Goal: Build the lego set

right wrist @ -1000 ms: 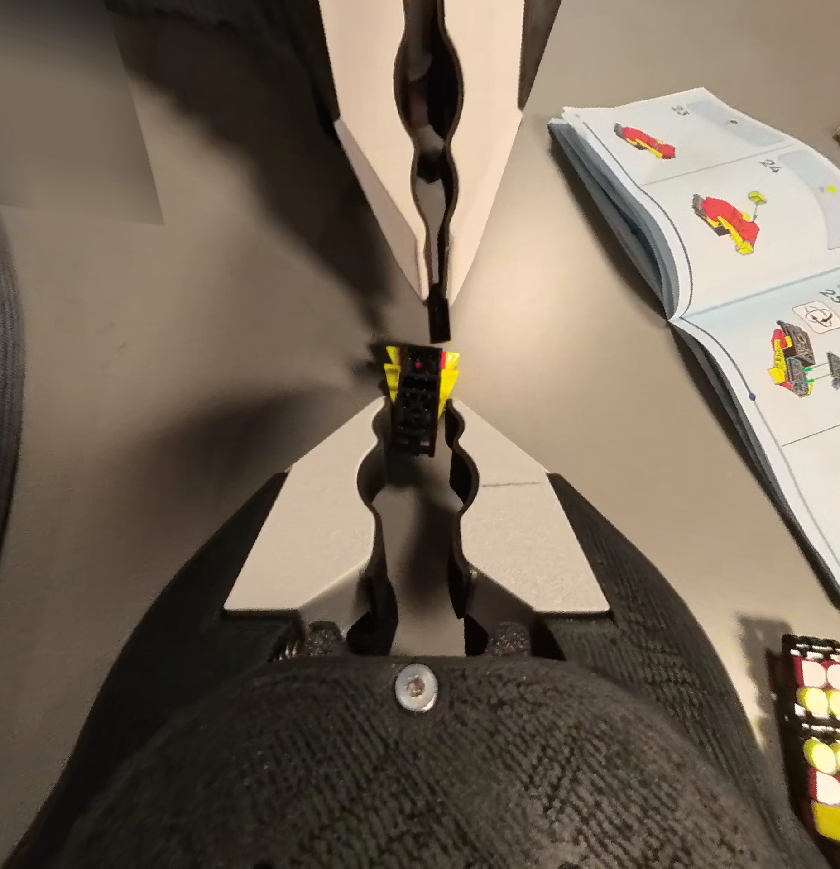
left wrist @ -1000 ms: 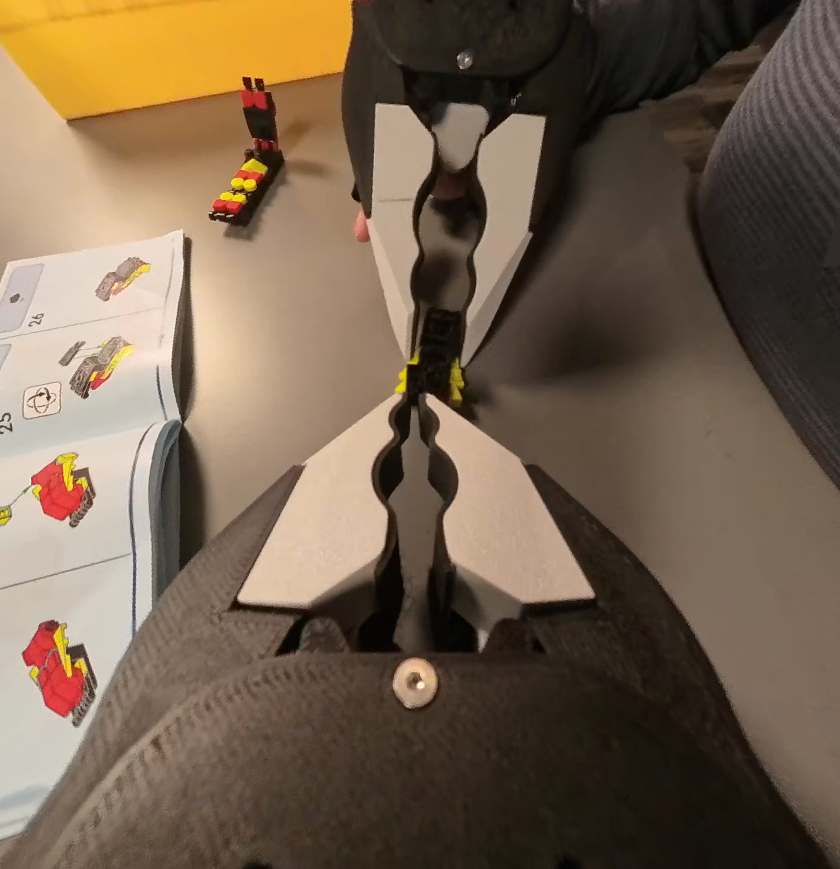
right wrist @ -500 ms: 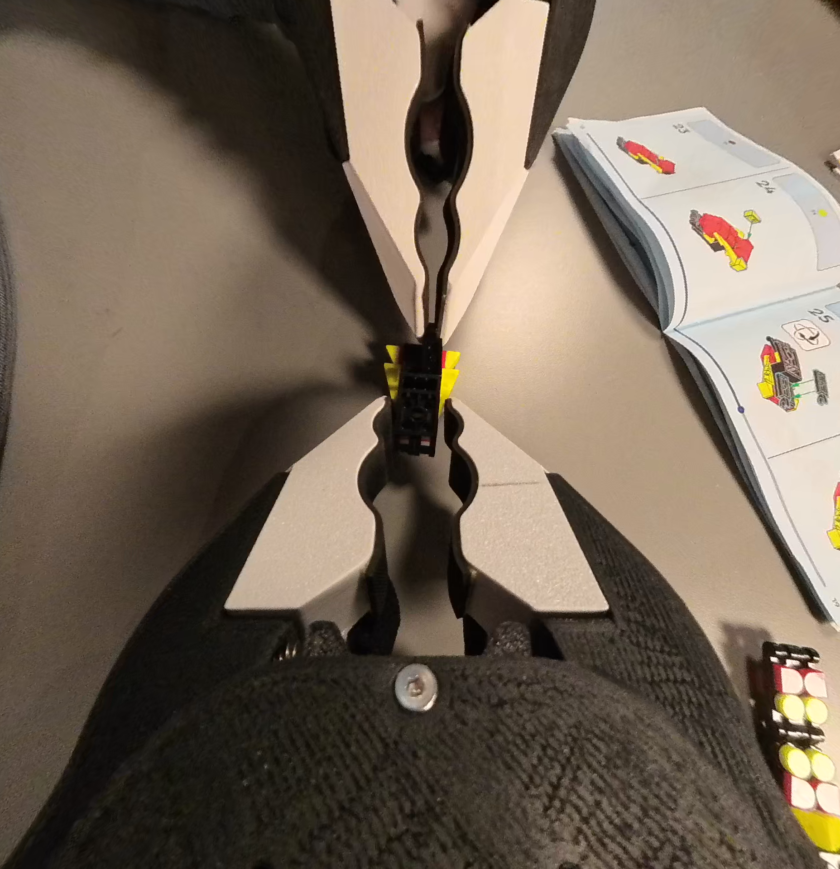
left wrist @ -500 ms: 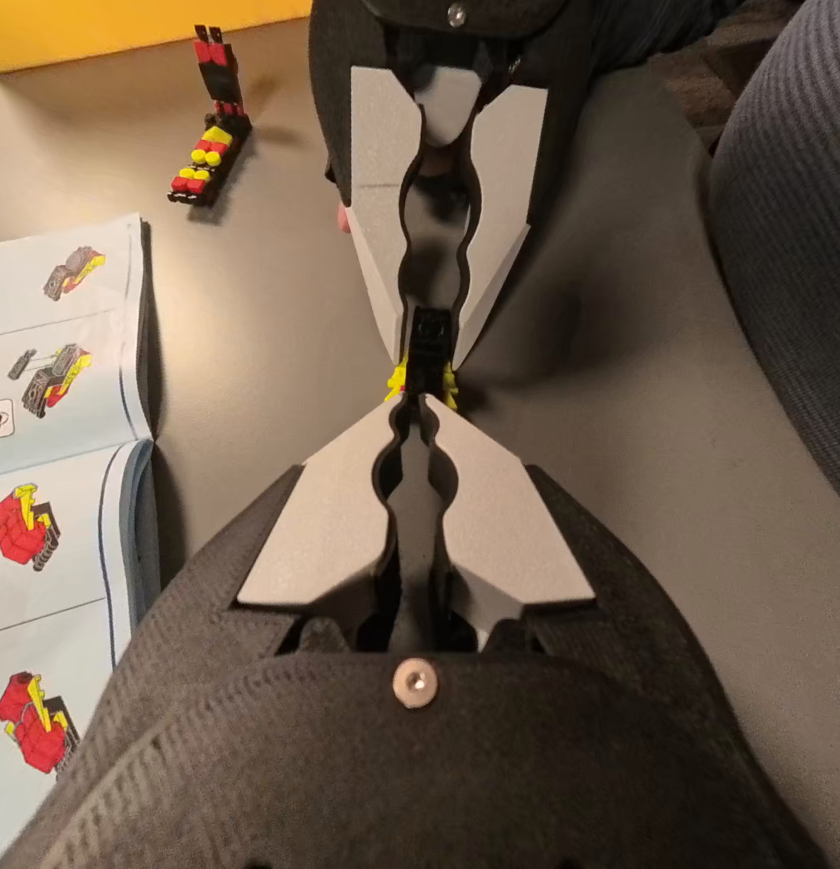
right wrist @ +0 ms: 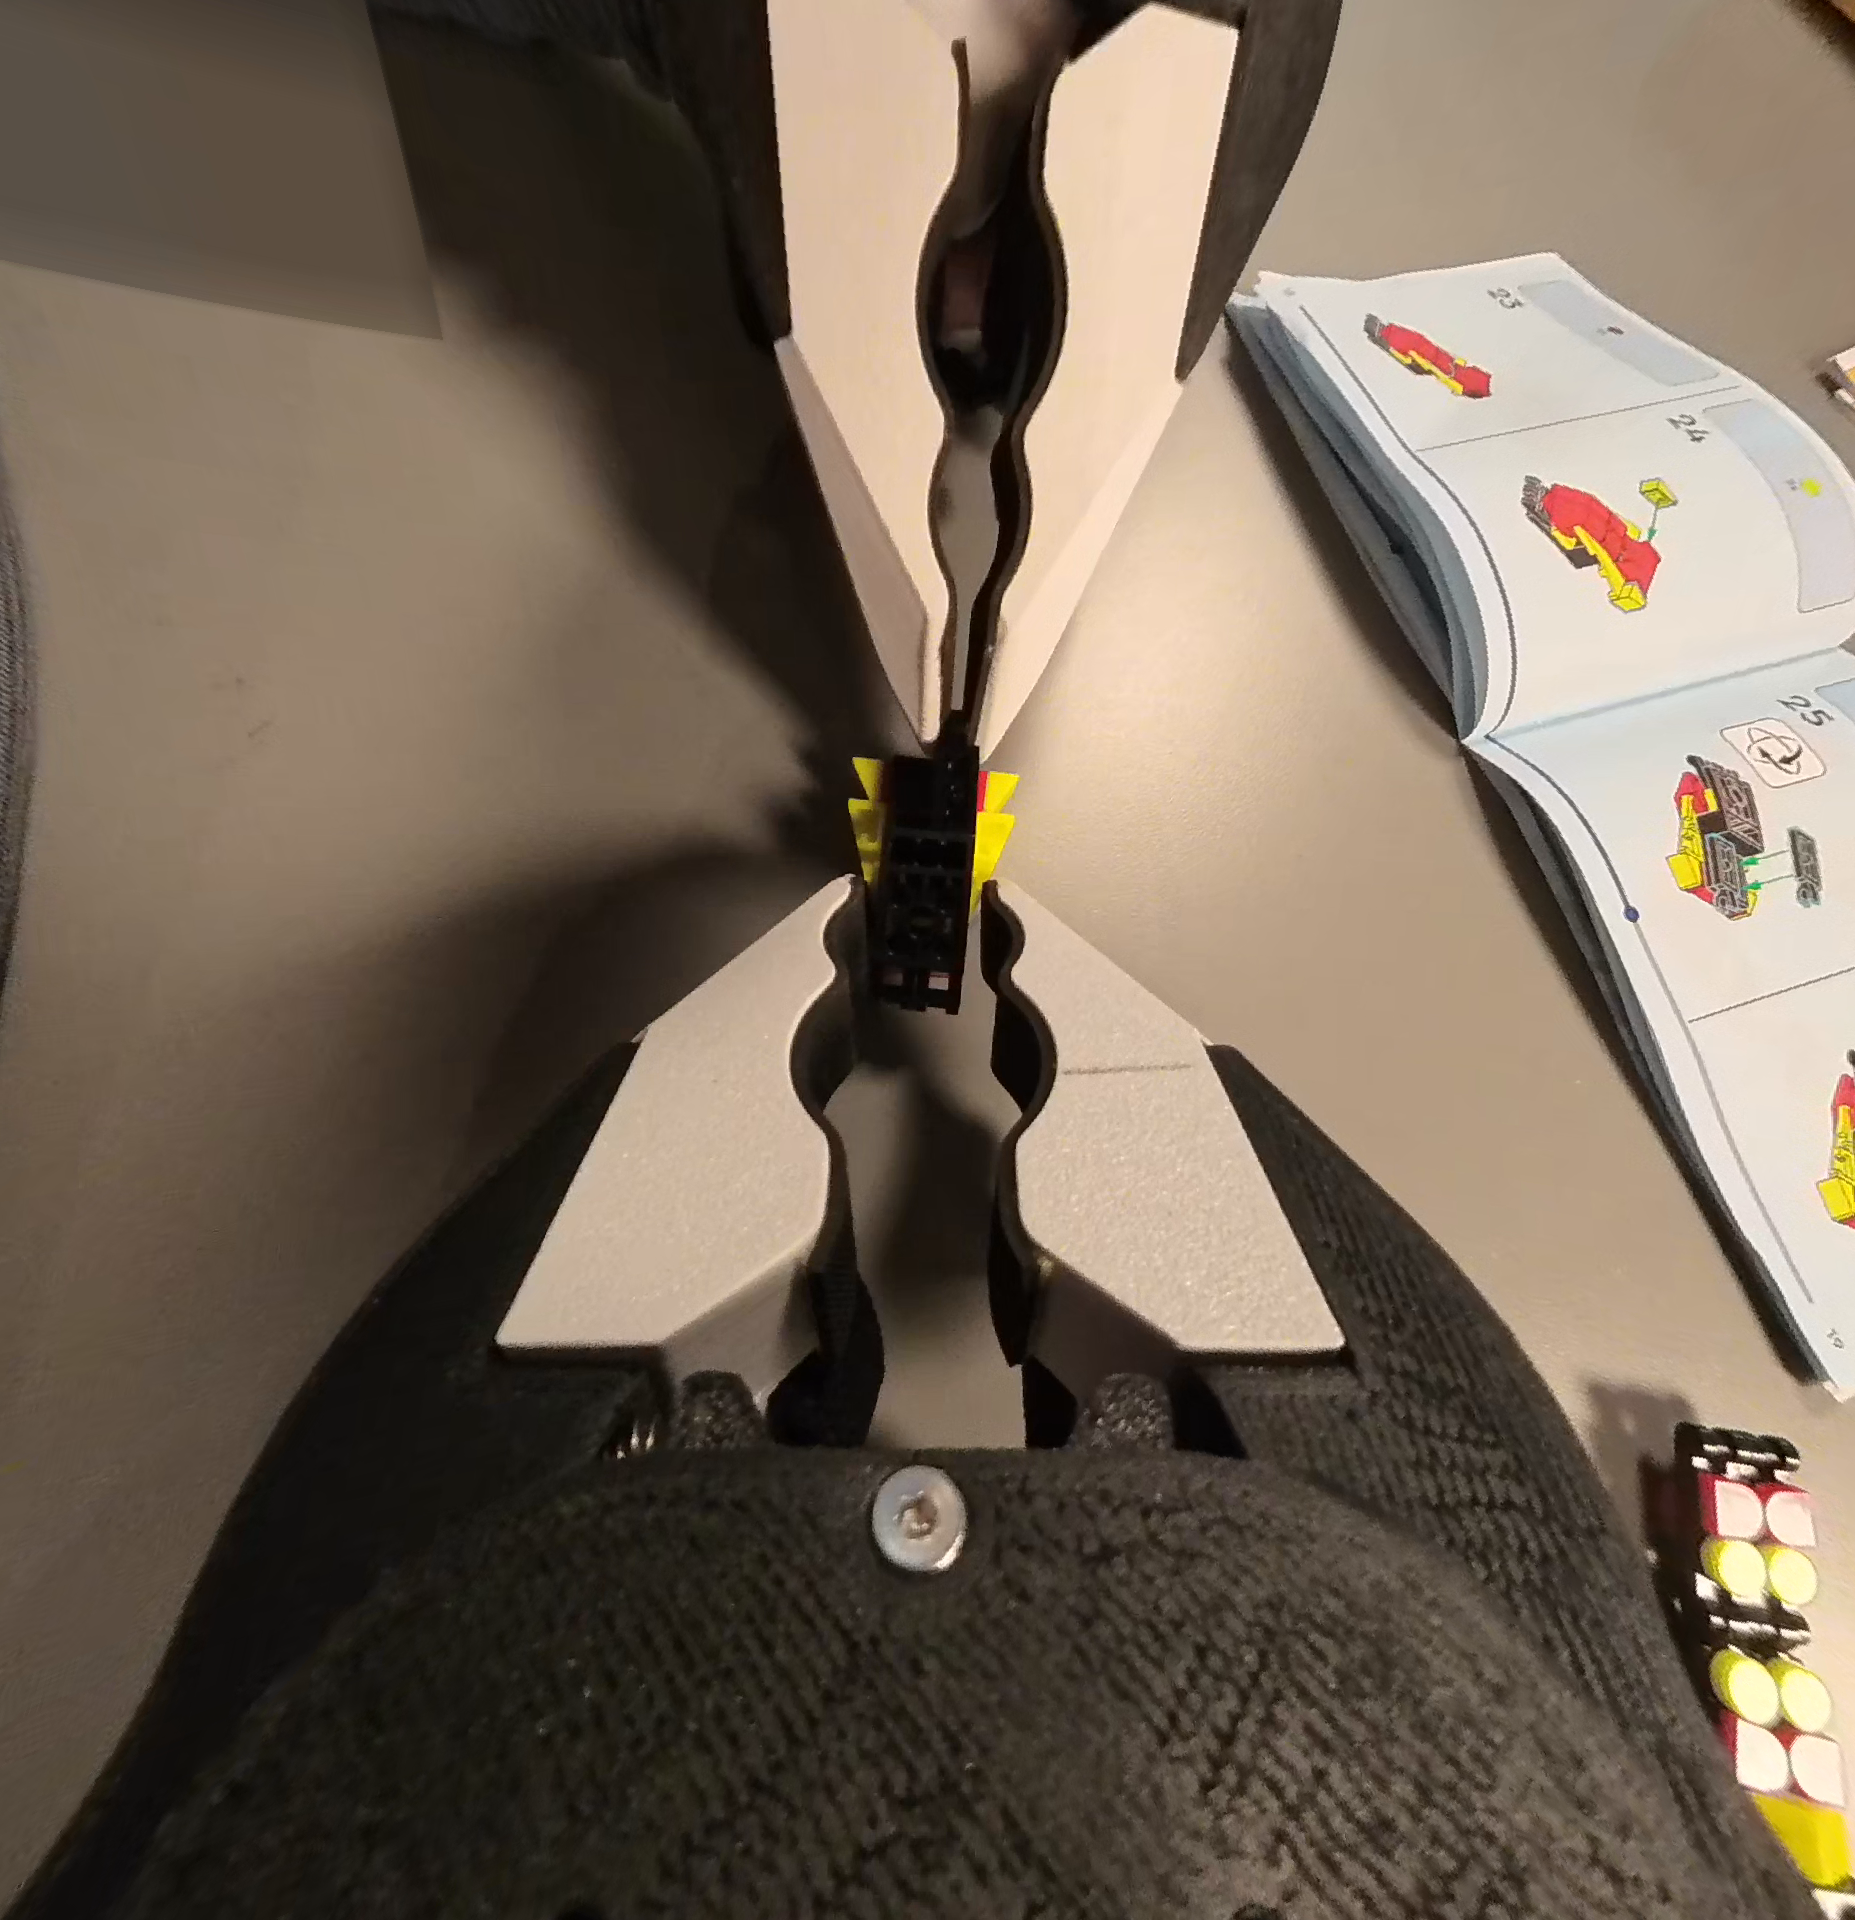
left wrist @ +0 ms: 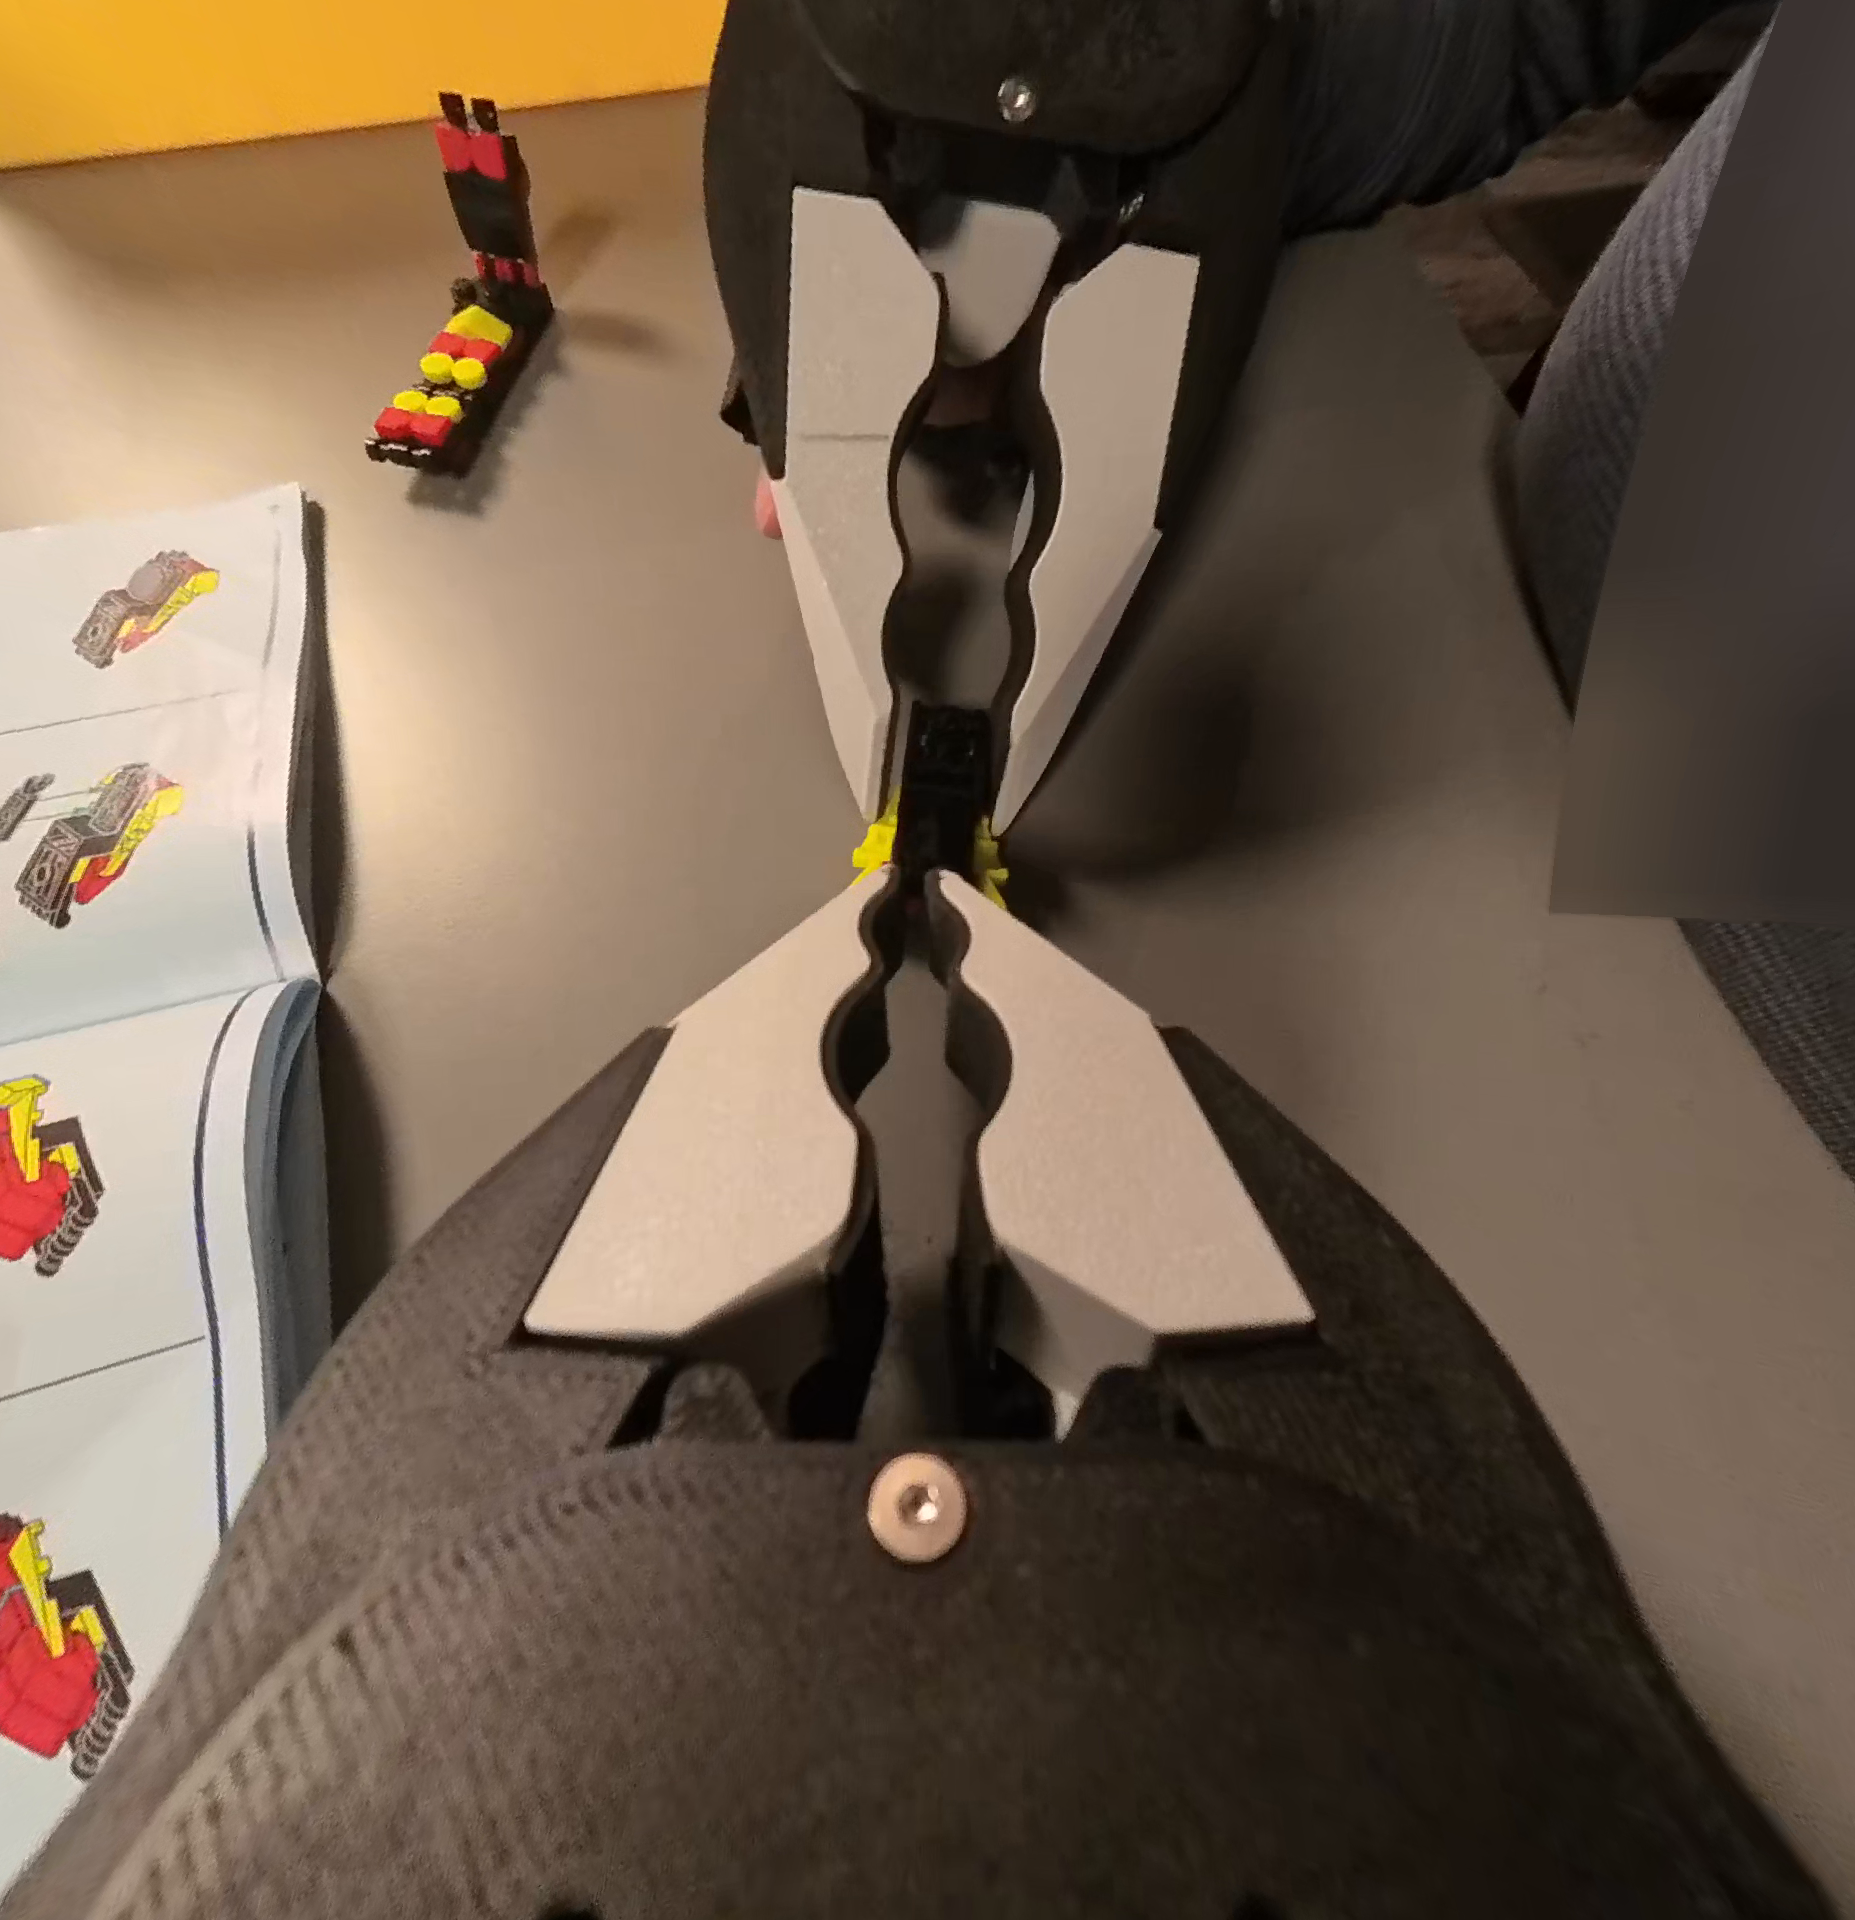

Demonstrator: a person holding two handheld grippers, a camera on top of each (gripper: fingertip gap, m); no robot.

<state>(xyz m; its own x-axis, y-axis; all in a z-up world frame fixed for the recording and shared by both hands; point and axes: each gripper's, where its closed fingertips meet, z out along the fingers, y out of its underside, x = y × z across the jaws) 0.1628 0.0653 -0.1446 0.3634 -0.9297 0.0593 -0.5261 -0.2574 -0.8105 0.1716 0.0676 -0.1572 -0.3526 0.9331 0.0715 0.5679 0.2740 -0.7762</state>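
My right gripper (right wrist: 918, 899) is shut on a small black lego assembly (right wrist: 921, 883) with yellow and red parts at its sides, held above the table. It also shows in the left wrist view (left wrist: 944, 769), between the right gripper's fingers (left wrist: 850, 623) coming from the top. My left gripper (left wrist: 907, 883) is shut on a small thin black piece, mostly hidden between its tips. In the right wrist view the left gripper (right wrist: 962, 727) comes from the top and its black piece (right wrist: 959, 746) touches the far end of the assembly. The two grippers stand tip to tip.
An open instruction booklet (left wrist: 123, 831) lies on the grey table (left wrist: 590, 727), also seen in the right wrist view (right wrist: 1629, 623). A red, yellow and black sub-build (left wrist: 466, 312) (right wrist: 1754, 1621) stands beyond it. A yellow box (left wrist: 279, 73) is behind. Grey fabric (left wrist: 1785, 1039) borders the right. The tips of both grippers are at nearly the same place.
The left gripper has brought its black piece across the gap, from a little apart to touching the end of the assembly. The right gripper keeps its hold.
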